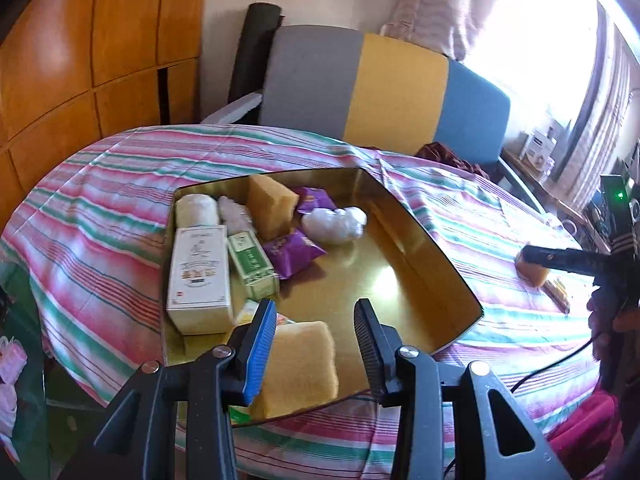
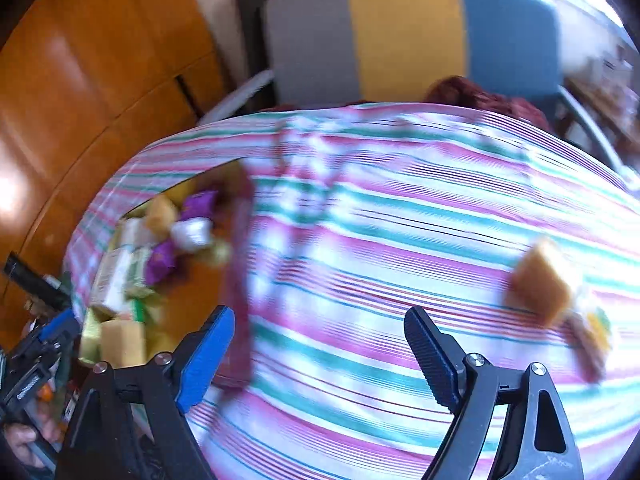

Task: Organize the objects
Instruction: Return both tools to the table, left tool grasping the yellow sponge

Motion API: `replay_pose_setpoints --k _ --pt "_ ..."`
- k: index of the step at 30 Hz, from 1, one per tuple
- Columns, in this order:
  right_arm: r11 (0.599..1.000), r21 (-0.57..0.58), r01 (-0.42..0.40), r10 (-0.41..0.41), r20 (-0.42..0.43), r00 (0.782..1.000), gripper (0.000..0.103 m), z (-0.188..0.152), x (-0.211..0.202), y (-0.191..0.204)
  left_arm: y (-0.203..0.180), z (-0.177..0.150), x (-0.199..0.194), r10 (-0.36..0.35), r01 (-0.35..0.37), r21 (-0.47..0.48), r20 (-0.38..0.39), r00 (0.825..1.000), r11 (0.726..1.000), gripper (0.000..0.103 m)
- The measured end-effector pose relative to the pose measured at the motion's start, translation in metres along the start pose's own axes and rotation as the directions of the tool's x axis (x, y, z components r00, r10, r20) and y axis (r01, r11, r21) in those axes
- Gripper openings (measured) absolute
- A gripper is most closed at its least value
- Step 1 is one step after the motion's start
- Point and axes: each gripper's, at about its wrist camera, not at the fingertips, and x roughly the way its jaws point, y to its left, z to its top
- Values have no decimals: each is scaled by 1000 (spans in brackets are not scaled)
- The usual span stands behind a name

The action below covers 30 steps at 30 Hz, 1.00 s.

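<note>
Your left gripper (image 1: 316, 320) released above gold tray (image 1: 440, 280); right gripper (image 2: 320, 344) released, sponge (image 2: 540, 284) at 2 o'clock.

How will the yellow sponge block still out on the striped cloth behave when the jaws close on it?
The sponge block looks porous, so it probably squashes under the jaws and springs back. It is likely light for its size and may slide on the striped cloth if nudged. Its flat faces suggest it won't roll. The right gripper stands open and empty.

Tricolour chair (image 1: 384, 88) between wooden cabinets (image 1: 80, 48) and bright window (image 1: 560, 40).
</note>
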Motion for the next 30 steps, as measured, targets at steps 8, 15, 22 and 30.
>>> replay_pose_setpoints --k 8,15,22,30 --pt "963 173 205 -218 57 974 91 2 -41 -111 -42 7 6 -25 26 106 -9 1000 994 40" --pt "845 439 304 -369 68 927 92 -22 -52 -209 -92 17 17 -69 73 214 -27 997 974 40" --pt "756 601 259 -371 68 926 92 -32 -62 -242 -141 21 36 -107 125 283 -79 991 951 41" --pt "781 577 237 -355 97 930 95 -31 -66 -233 -184 20 52 -115 146 343 -109 987 928 41"
